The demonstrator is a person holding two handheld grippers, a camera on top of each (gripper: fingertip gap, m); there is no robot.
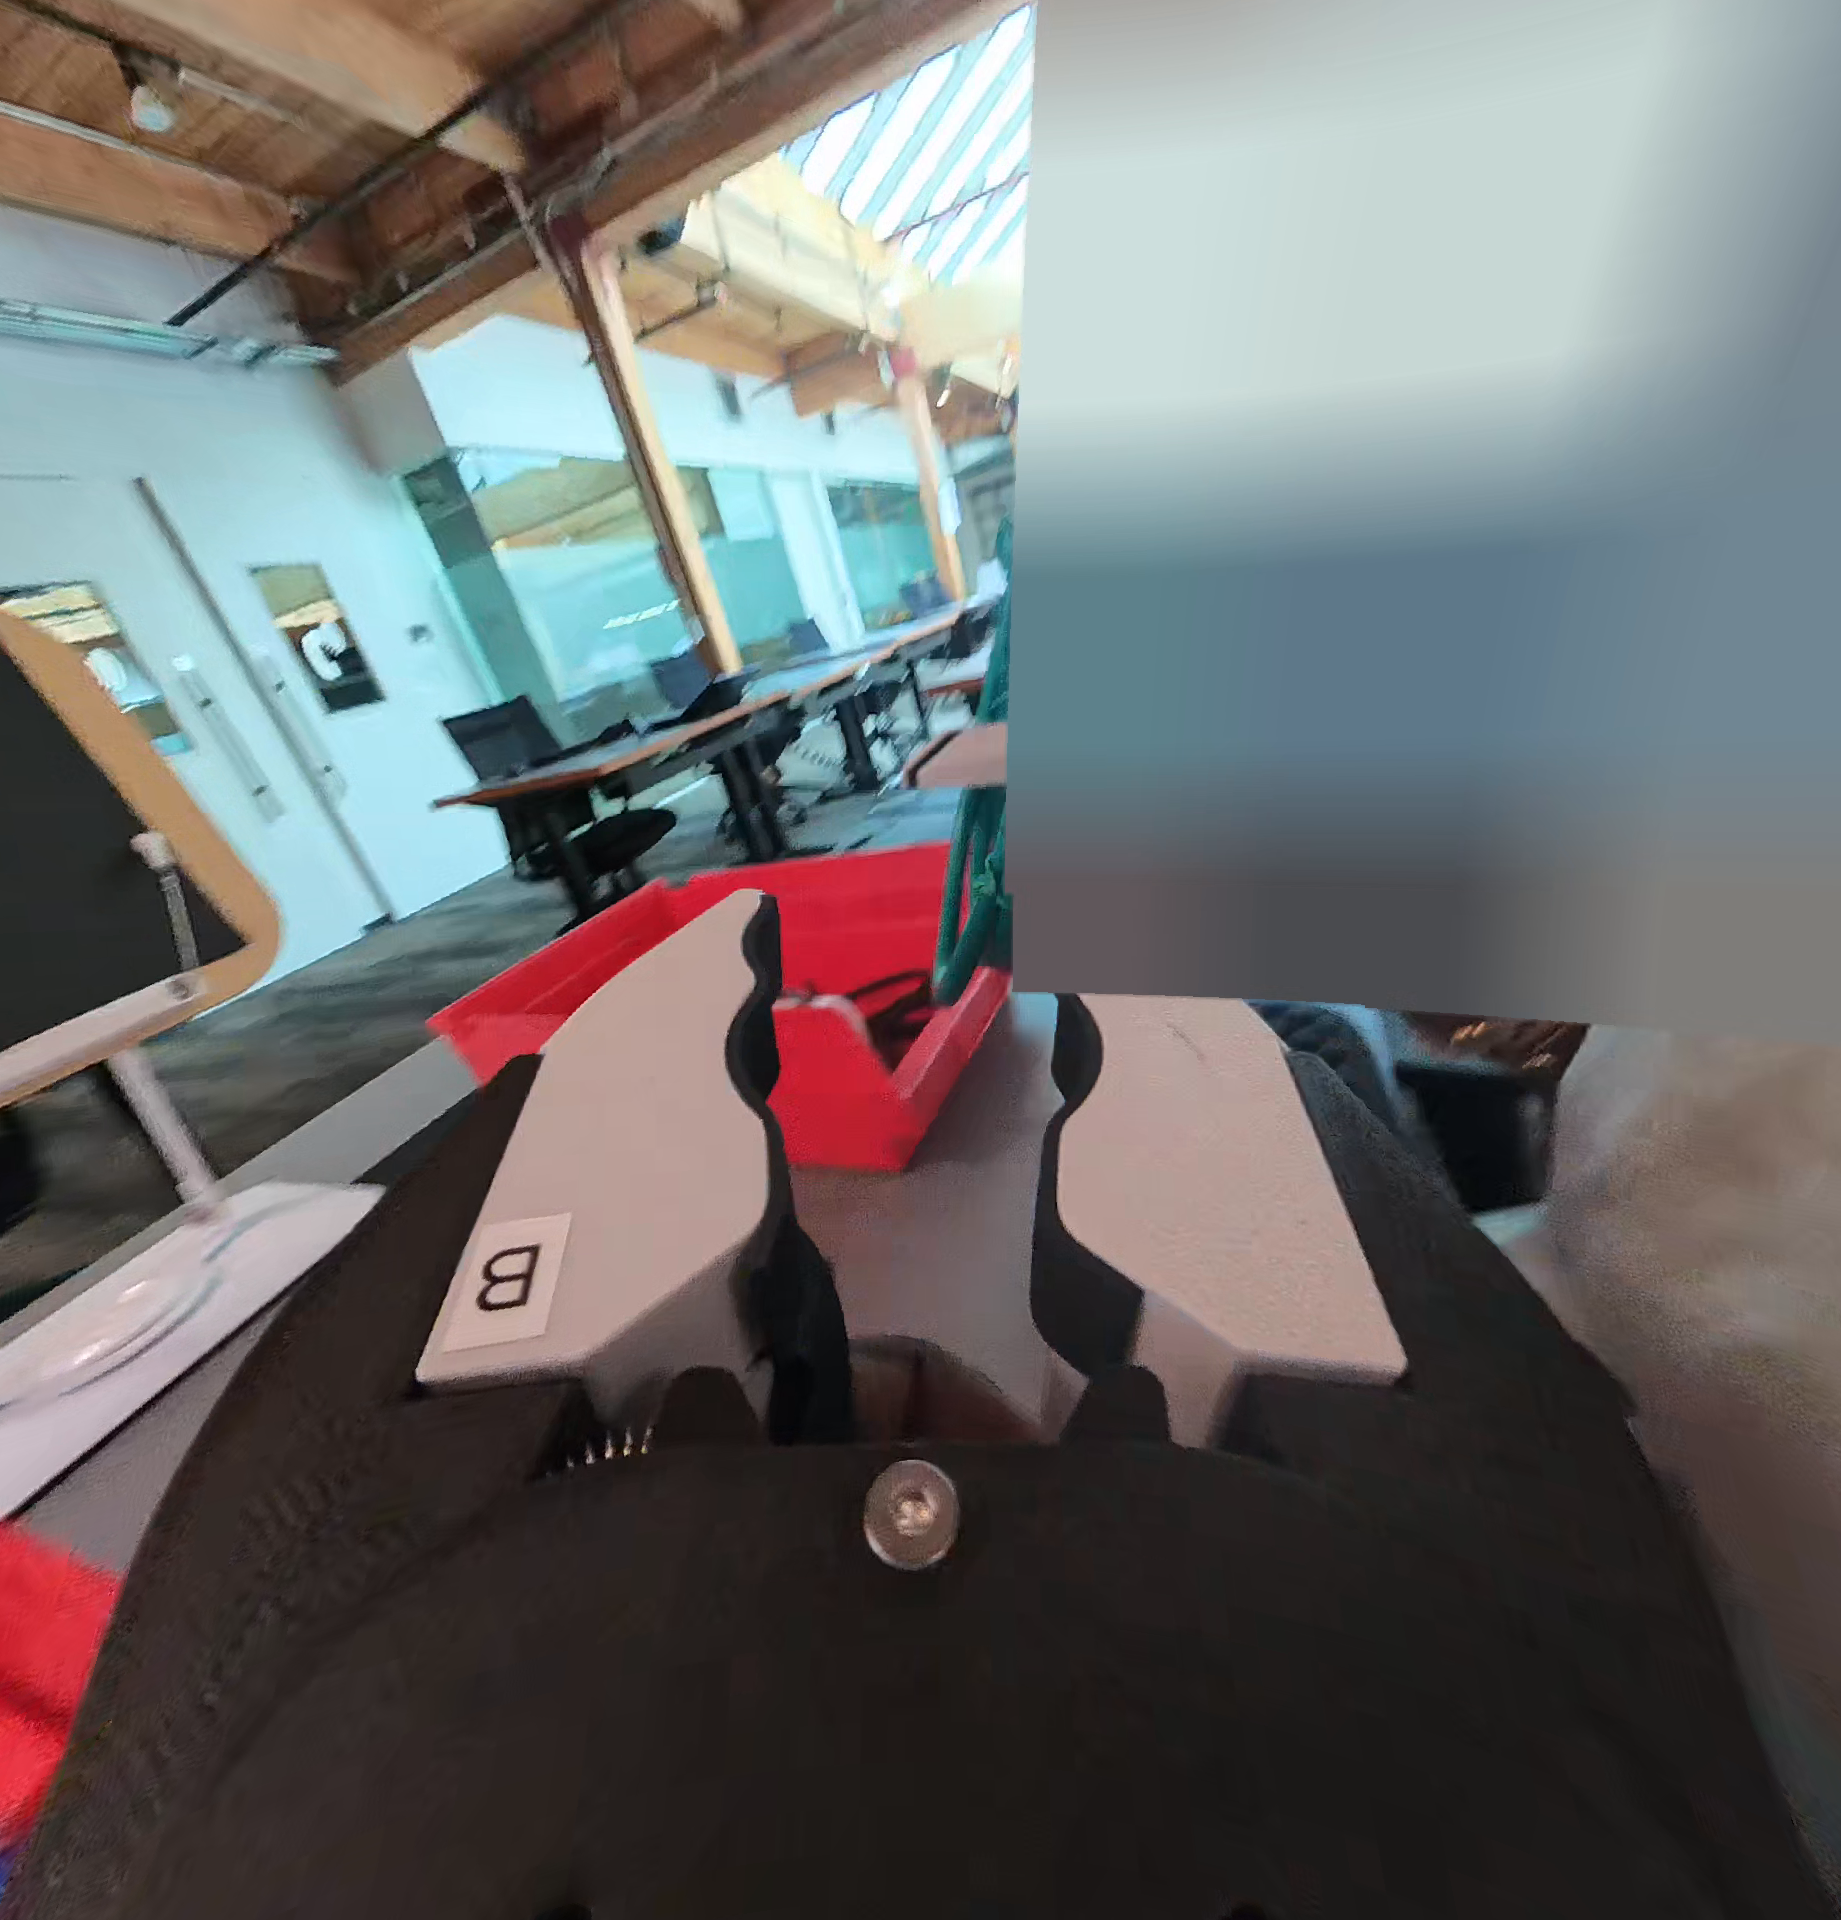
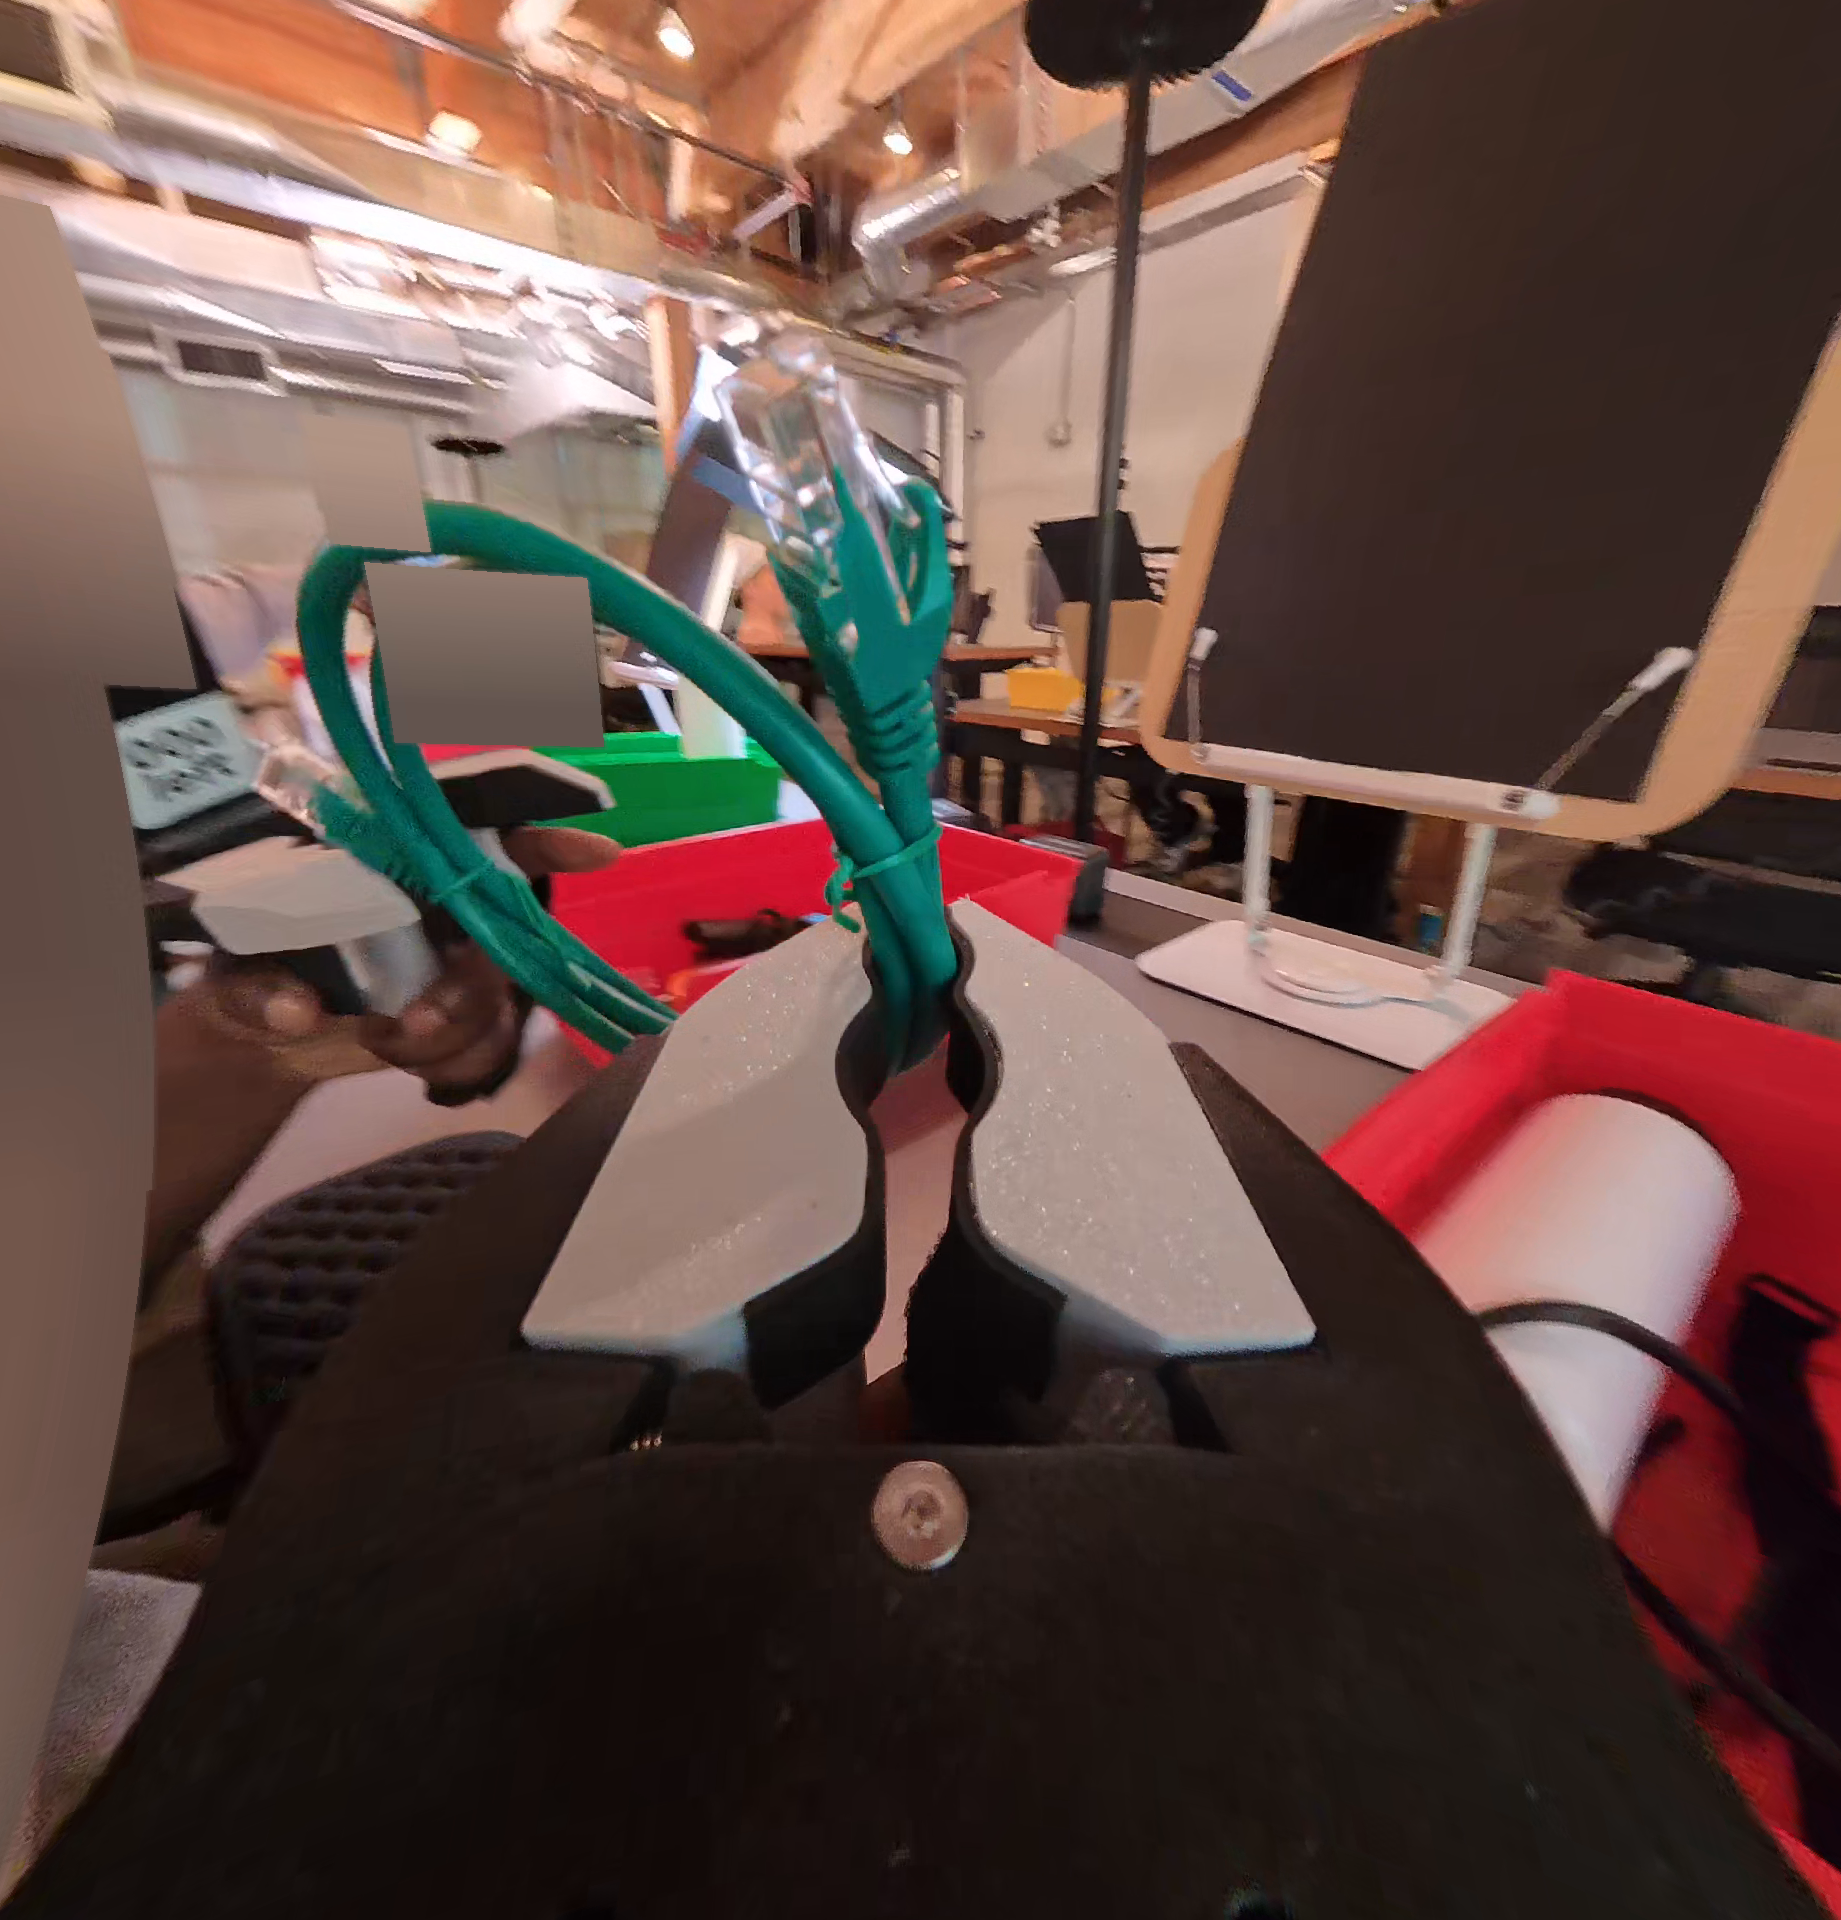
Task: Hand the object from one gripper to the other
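Right now the right gripper (image 2: 911, 971) is clamped on the green network cable (image 2: 895, 935), jaws pinched tight round the bundled strands near the tips, just below a green twist tie (image 2: 874, 868). Cable's coiled & held up in the air above the table (image 2: 1259, 1023): one clear plug (image 2: 802, 457) sticks upward w/ its green boot under it, the loop arcs off to the left, and a 2nd clear plug (image 2: 298, 774) hangs at the loop's far left end. Left gripper (image 1: 911, 1013) has its jaws spread wide w/ nothing between them; from the right wrist view it shows farther off (image 2: 480, 831), in a person's hand (image 2: 417, 1029), right at the far side of the loop — can't tell if it touches the cable. From the left wrist view only a strip of the cable (image 1: 973, 883) shows, over a red bin (image 1: 854, 1039) ahead of the fingers; the rest is behind a blurred patch. Another red bin (image 2: 1778, 1060) sits to the right, w/ a white roll (image 2: 1581, 1268) and black cord (image 2: 1643, 1361) inside. Black panel on a white stand (image 2: 1518, 416) stands on the table beyond it. Green bin (image 2: 677, 790) sits further back.
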